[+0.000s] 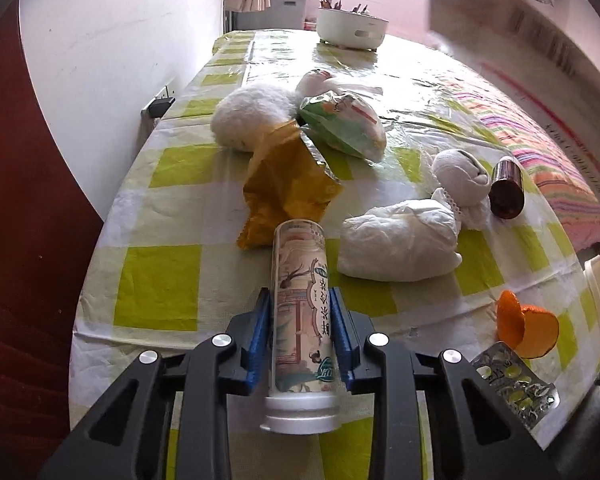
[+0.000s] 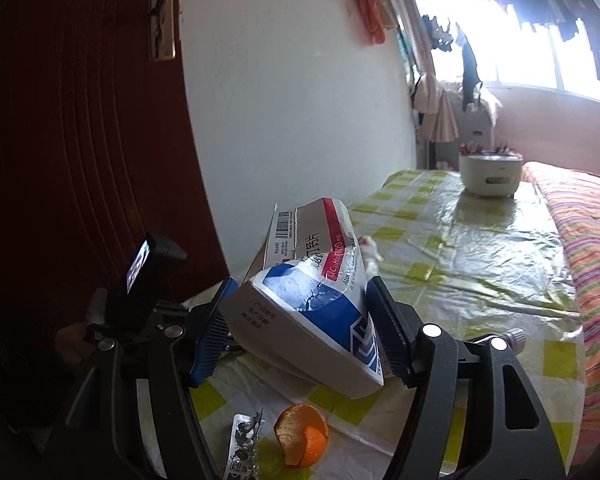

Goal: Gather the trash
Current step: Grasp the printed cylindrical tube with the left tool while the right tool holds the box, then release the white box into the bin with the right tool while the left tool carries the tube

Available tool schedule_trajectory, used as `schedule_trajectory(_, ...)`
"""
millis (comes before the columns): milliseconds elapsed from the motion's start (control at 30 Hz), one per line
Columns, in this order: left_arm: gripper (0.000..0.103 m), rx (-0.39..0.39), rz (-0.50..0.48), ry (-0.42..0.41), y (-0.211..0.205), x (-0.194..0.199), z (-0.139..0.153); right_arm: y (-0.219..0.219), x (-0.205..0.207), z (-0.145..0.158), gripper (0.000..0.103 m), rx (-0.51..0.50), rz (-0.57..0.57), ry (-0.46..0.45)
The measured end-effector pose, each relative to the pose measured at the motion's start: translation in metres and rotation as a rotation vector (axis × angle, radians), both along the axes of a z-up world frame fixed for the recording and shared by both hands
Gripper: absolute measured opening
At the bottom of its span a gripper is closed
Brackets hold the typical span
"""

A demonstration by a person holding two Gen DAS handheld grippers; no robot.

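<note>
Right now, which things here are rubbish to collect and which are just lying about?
Rubbish: printed plastic bottle, crushed white-and-blue cardboard box, curled orange peel, empty silver blister pack, crumpled yellow snack bag.
Lying about: white round pot, rolled white socks.

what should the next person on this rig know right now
Left gripper: shut on the bottle, which lies cap toward the camera.
Right gripper: shut on a crumpled medicine box, held above the table.
Done: two items gripped; no bin in view.
Left on the table: orange peel, blister pack, yellow bag, green bag, white bag.
</note>
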State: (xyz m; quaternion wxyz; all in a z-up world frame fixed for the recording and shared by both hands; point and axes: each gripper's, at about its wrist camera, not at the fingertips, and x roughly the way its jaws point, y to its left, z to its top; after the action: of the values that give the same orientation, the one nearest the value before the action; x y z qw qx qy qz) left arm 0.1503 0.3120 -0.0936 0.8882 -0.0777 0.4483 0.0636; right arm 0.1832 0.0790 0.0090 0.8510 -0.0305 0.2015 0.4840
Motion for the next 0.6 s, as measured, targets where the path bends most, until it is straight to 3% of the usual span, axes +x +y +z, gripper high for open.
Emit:
schedule_trajectory(133,0.028,-0.011,0.000,-0.016,-0.002,-0.001,0.001,-0.014,-0.005,0.005,0.065,0.023,-0.028,-0.018)
schedule_trajectory(333,0.028,0.027,0.007,-0.111,-0.015,-0.011,0.020,-0.038,-0.009,0.008,0.065,0.042,-0.084,-0.035)
schedule_trajectory(600,0.028,0.032,-0.048,-0.182,-0.048,-0.008,0.041,-0.069,-0.004,0.003,0.065,0.024,-0.167,-0.045)
